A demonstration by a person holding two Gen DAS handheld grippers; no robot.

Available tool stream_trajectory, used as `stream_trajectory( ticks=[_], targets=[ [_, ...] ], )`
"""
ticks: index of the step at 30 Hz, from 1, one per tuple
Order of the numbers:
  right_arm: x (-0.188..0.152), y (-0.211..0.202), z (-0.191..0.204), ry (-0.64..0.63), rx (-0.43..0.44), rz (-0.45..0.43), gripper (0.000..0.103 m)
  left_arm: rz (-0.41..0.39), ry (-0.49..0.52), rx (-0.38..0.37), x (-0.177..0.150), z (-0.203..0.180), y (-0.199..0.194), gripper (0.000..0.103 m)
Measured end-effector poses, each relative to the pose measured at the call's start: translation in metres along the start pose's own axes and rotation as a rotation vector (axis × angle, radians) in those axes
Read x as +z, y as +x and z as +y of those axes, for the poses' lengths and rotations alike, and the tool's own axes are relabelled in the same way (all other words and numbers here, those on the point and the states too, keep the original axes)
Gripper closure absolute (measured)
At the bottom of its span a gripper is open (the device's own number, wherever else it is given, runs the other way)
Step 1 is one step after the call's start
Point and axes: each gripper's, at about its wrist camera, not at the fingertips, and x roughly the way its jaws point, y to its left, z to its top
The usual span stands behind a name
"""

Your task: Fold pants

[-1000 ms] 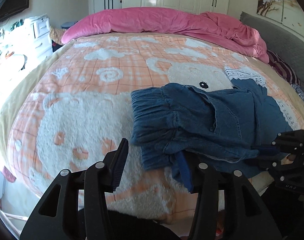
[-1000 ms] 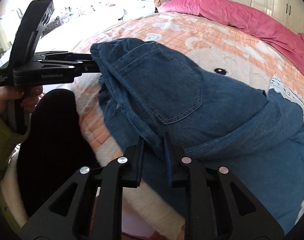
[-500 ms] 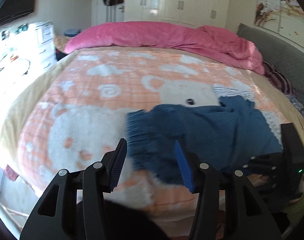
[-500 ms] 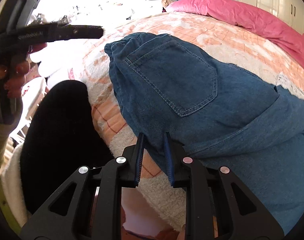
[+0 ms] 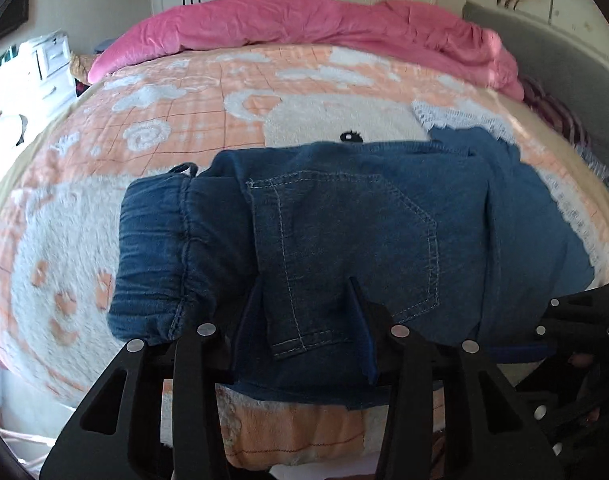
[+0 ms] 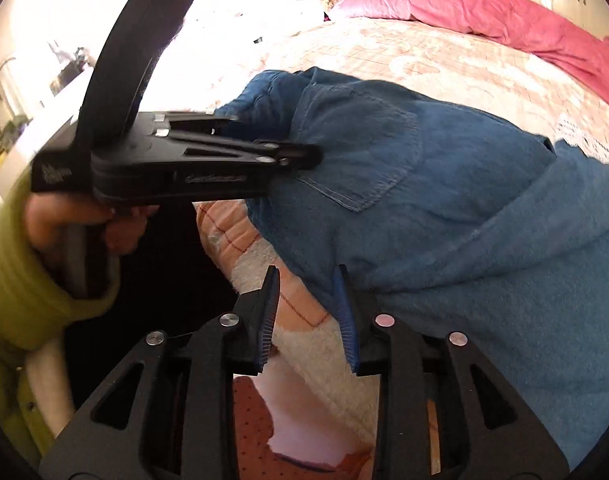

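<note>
The blue denim pants [image 5: 344, 224] lie folded on the near edge of the bed, back pocket up, elastic waistband at the left. They also fill the right wrist view [image 6: 444, 200]. My left gripper [image 5: 306, 308] is open, its fingers straddling the near hem of the pocket panel. It shows from the side in the right wrist view [image 6: 304, 158], fingertips at the fabric. My right gripper [image 6: 306, 300] is open at the near edge of the pants, its right finger touching the denim, nothing held. Its body shows in the left wrist view [image 5: 576, 332] at lower right.
The bed carries an orange-and-white fleece blanket [image 5: 184, 128] with a pink duvet [image 5: 324, 20] bunched at the far end. A grey headboard [image 5: 564, 64] is at right. White drawers [image 5: 52, 64] stand left of the bed.
My right gripper has opened and let go of the denim fold. My left gripper has moved right and down onto the pants' near edge. The pants now lie flatter, pocket up.
</note>
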Motion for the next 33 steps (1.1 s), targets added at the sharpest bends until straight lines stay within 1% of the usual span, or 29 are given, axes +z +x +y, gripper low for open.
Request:
stream_trajectory(
  ticks=[2,3,5,6,8,11,13,14,16,17,20,22,23,24,26,28,30,31,32,33],
  targets=[
    [0.001,-0.008,-0.003,0.021,-0.012,-0.014,0.08,-0.008,-0.012,-0.019,-0.002,0.006,-0.001,0.061],
    [0.003,-0.017,-0.004,0.03,-0.031,-0.037,0.076,-0.008,-0.018,-0.028,-0.003,0.008,-0.001,0.061],
    [0.008,-0.033,-0.006,0.044,-0.059,-0.086,0.072,-0.01,-0.026,-0.043,-0.003,0.011,0.0,0.061],
    [0.013,-0.041,-0.01,0.06,-0.081,-0.119,0.068,-0.014,-0.032,-0.052,-0.003,0.013,0.001,0.061],
    [0.024,-0.047,-0.018,0.092,-0.113,-0.14,0.066,-0.017,-0.04,-0.066,-0.004,0.013,0.001,0.061],
    [0.044,-0.037,-0.029,0.136,-0.131,-0.132,0.066,-0.021,-0.037,-0.064,-0.004,0.012,0.002,0.061],
    [0.051,-0.021,-0.039,0.164,-0.12,-0.1,0.065,-0.025,-0.033,-0.064,-0.005,0.012,0.002,0.061],
    [0.05,-0.012,-0.042,0.177,-0.123,-0.078,0.064,-0.027,-0.035,-0.069,-0.005,0.012,0.001,0.061],
    [0.039,0.012,-0.047,0.205,-0.145,0.0,0.064,-0.03,-0.045,-0.082,-0.006,0.015,0.001,0.061],
    [0.032,0.022,-0.05,0.213,-0.157,0.019,0.064,-0.029,-0.046,-0.088,-0.006,0.015,0.002,0.061],
    [0.027,0.021,-0.047,0.18,-0.161,-0.007,0.064,-0.028,-0.046,-0.085,-0.005,0.014,0.004,0.061],
    [0.03,0.011,-0.049,0.204,-0.129,-0.026,0.064,-0.034,-0.052,-0.094,-0.005,0.015,0.003,0.061],
    [0.031,0.001,-0.052,0.219,-0.114,-0.051,0.063,-0.045,-0.057,-0.102,-0.004,0.016,0.0,0.061],
    [0.033,-0.013,-0.055,0.229,-0.109,-0.094,0.061,-0.063,-0.06,-0.111,-0.004,0.016,-0.004,0.06],
    [0.034,-0.037,-0.064,0.248,-0.141,-0.141,0.057,-0.097,-0.059,-0.119,-0.002,0.015,-0.019,0.054],
    [0.03,-0.056,-0.078,0.283,-0.177,-0.177,0.056,-0.116,-0.045,-0.116,0.001,0.01,-0.034,0.049],
    [0.024,-0.076,-0.095,0.329,-0.217,-0.215,0.053,-0.157,-0.005,-0.122,0.006,-0.001,-0.053,0.047],
    [0.022,-0.083,-0.103,0.347,-0.243,-0.226,0.052,-0.18,0.022,-0.11,0.008,-0.009,-0.062,0.044],
    [0.02,-0.089,-0.11,0.36,-0.273,-0.235,0.05,-0.193,0.039,-0.104,0.009,-0.014,-0.067,0.041],
    [0.018,-0.093,-0.115,0.369,-0.289,-0.243,0.049,-0.202,0.058,-0.105,0.011,-0.022,-0.073,0.041]
  ],
)
